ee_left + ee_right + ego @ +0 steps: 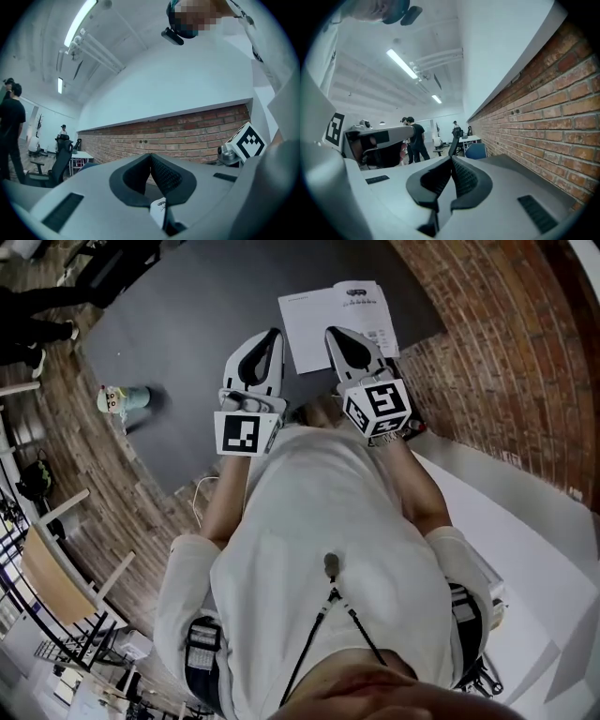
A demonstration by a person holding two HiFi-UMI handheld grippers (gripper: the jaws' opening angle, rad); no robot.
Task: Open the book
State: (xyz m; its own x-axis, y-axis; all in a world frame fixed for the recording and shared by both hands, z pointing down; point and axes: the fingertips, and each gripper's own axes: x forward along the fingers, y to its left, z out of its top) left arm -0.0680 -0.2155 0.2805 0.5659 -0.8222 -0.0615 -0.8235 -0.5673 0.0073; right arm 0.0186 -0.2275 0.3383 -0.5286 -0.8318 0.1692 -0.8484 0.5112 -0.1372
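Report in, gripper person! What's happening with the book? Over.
Left gripper shut, empty. Right gripper shut, empty. Book lies open on the dark table, grippers off it. Cup far left, not in the way.

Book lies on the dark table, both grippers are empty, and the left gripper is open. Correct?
Not quite. The left gripper is shut, its jaws meeting with nothing between them; the left gripper view shows this. The rest holds: the book lies on the dark table, and the right gripper is empty too.

Book [336, 317]: on the table [187, 324] — near the brick wall [506, 343]
Cup [125, 399]: on the table, left, well apart from the book
Left gripper [273, 336], right gripper [331, 332]: side by side — before the book
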